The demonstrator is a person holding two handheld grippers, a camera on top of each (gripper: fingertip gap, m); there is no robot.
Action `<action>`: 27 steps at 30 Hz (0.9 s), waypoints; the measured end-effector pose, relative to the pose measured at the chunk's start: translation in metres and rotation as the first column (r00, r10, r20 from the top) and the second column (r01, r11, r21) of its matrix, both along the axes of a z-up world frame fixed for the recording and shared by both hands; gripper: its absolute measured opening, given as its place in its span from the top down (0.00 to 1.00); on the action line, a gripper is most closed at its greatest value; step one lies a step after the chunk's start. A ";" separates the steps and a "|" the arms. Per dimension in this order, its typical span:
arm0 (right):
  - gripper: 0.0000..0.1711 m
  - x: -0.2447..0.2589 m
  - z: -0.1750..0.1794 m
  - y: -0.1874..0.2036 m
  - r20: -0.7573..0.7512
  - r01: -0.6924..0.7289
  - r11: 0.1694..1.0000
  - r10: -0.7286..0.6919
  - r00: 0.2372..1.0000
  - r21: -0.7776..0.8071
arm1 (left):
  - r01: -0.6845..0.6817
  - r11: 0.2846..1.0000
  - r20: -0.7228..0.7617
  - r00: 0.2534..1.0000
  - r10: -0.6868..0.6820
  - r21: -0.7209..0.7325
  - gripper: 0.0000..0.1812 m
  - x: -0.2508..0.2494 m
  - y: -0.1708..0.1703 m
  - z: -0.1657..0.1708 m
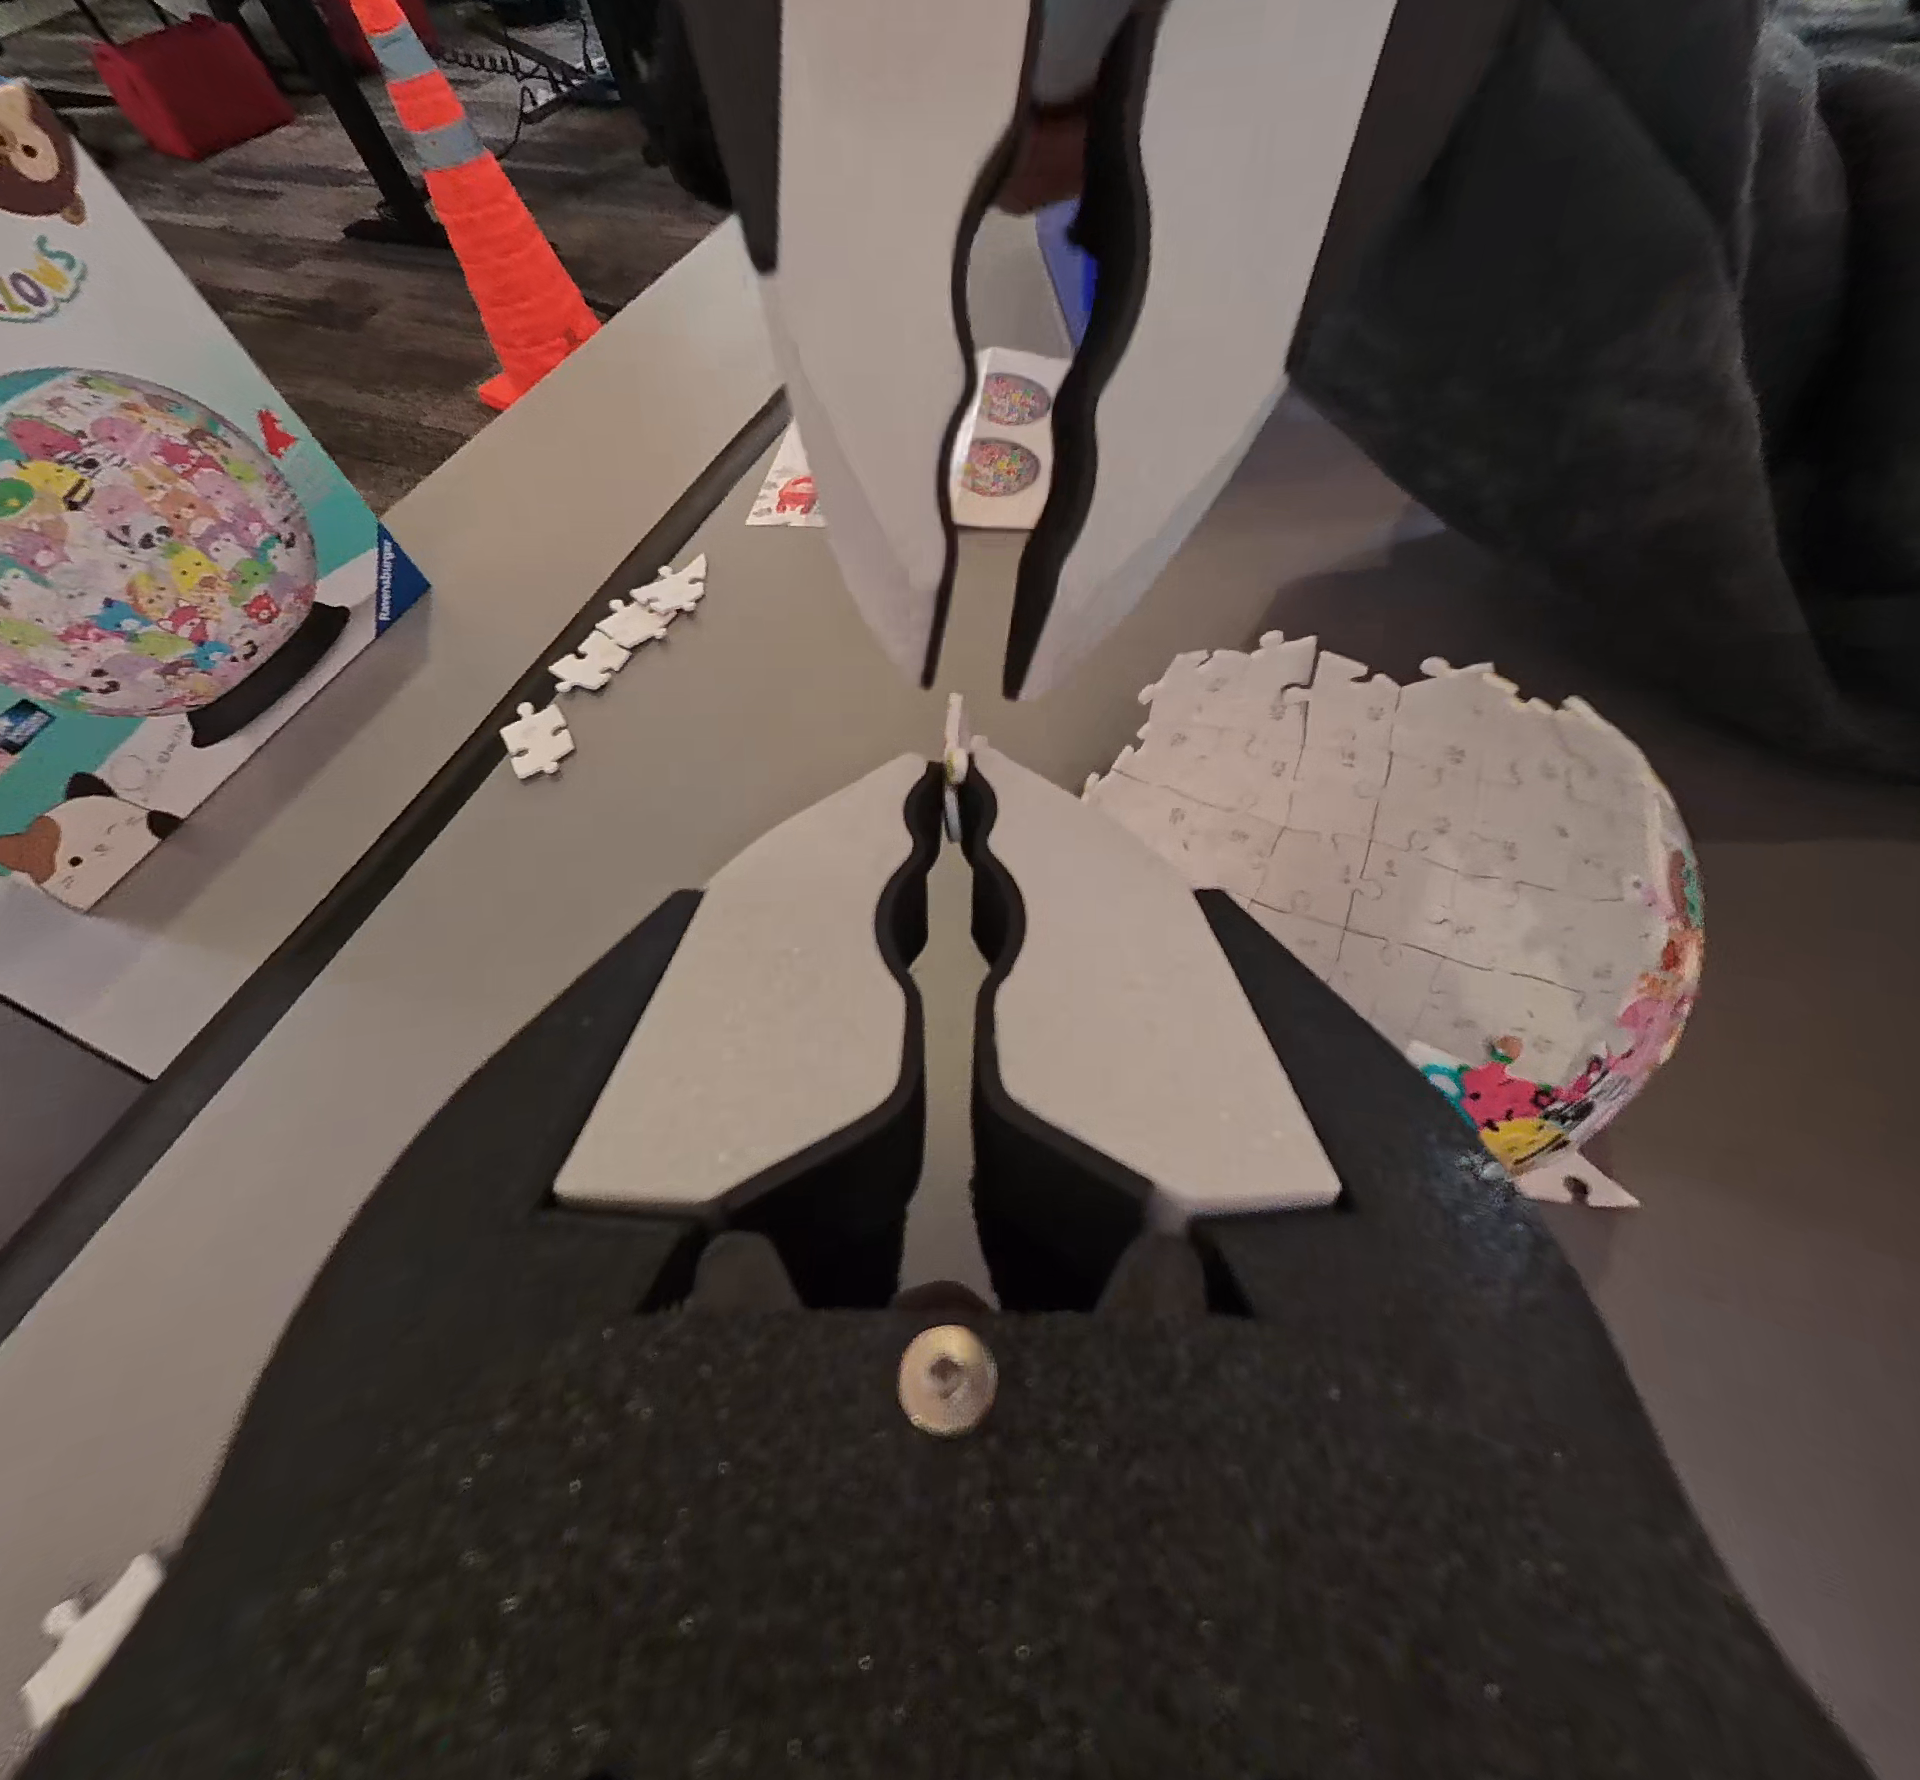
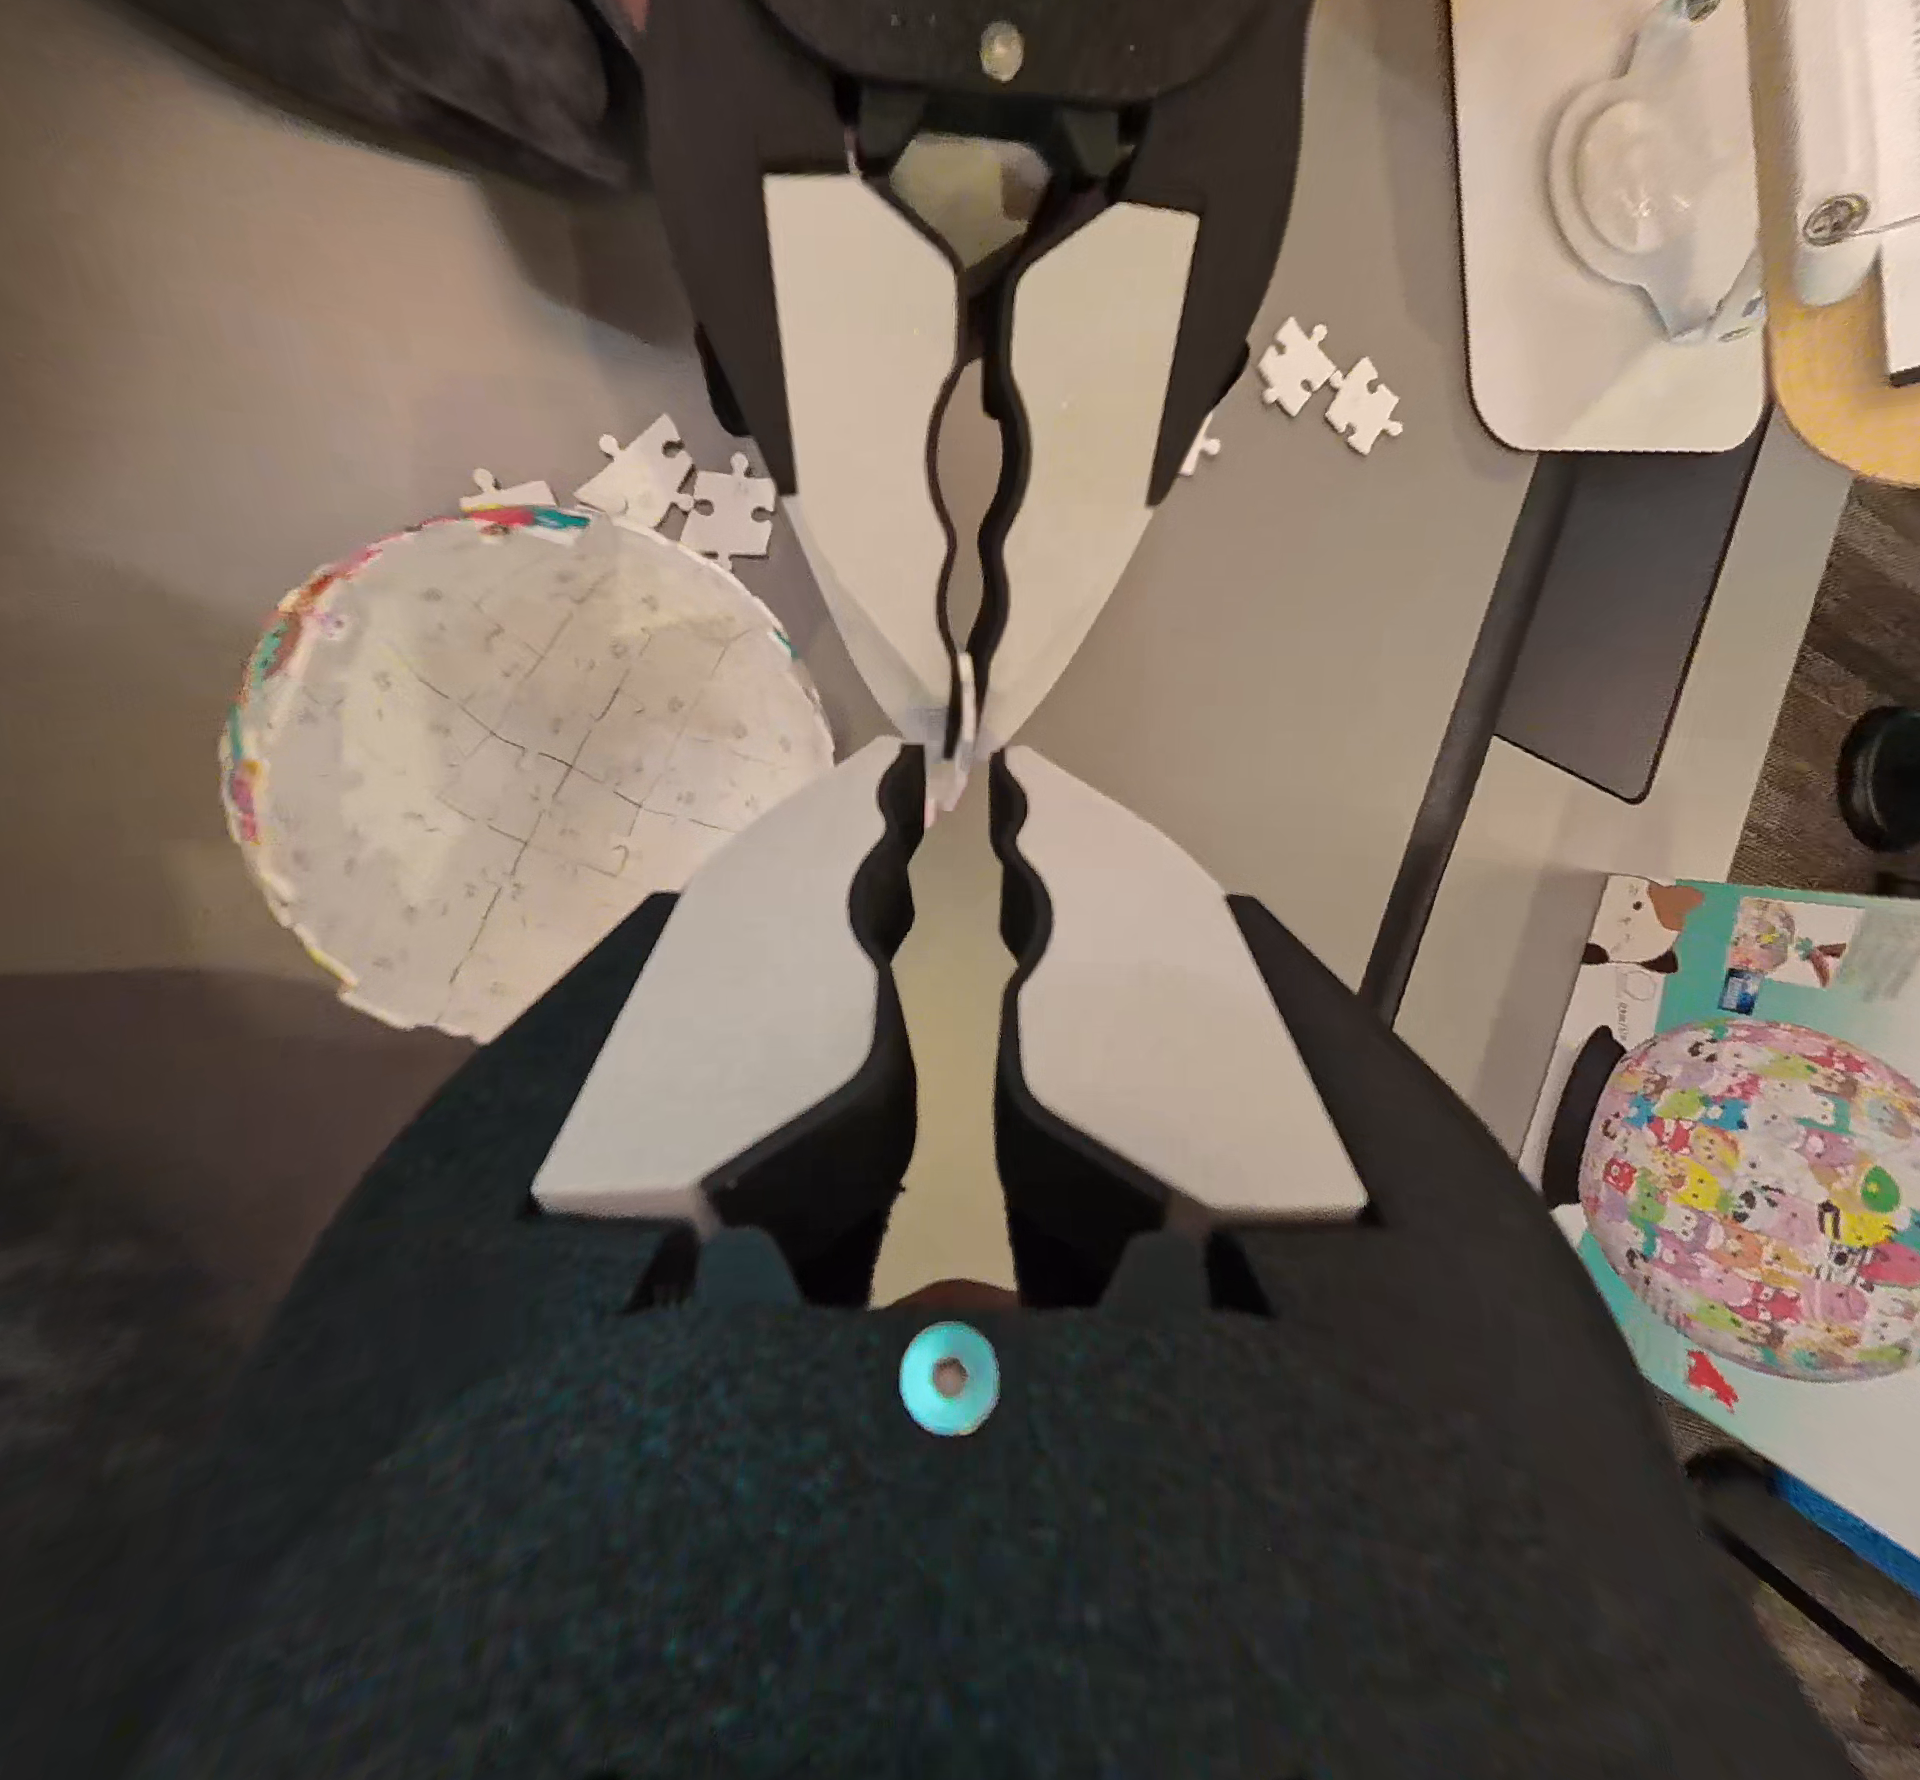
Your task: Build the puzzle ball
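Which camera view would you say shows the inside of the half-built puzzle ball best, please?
The right wrist view: it looks down into the puzzle ball, showing most of its white inner surface and seams. The left wrist view shows the shell side-on, with part of the interior and some coloured outside.

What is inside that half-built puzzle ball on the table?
The half-built puzzle ball looks hollow: only the plain white backs of its joined pieces show, with nothing lying in the part visible. The right gripper hides its lower edge, so that part stays unknown.
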State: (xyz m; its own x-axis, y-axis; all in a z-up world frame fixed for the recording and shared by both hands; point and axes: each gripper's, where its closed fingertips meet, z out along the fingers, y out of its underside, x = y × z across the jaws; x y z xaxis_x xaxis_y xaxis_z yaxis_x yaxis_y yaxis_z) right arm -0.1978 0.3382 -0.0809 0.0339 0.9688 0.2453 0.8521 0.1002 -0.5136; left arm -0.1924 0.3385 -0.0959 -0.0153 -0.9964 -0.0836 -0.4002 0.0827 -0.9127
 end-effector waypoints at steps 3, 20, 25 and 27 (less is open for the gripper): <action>0.97 -0.002 -0.005 0.003 0.003 -0.005 1.000 0.005 1.000 0.012 | 0.012 1.000 0.010 1.000 -0.012 -0.026 0.99 0.001 -0.001 0.000; 0.99 0.012 -0.032 -0.010 0.092 0.168 0.980 -0.158 0.983 -0.110 | 0.158 0.923 -0.106 0.973 -0.207 -0.352 0.88 -0.016 -0.031 -0.029; 0.99 0.011 -0.047 -0.017 0.111 0.183 0.969 -0.165 0.980 -0.169 | 0.154 0.907 -0.121 0.969 -0.217 -0.392 0.91 -0.014 -0.029 -0.043; 0.99 0.012 -0.054 -0.019 0.134 0.188 0.967 -0.166 0.977 -0.173 | 0.153 0.893 -0.111 0.969 -0.219 -0.423 0.92 -0.014 -0.027 -0.044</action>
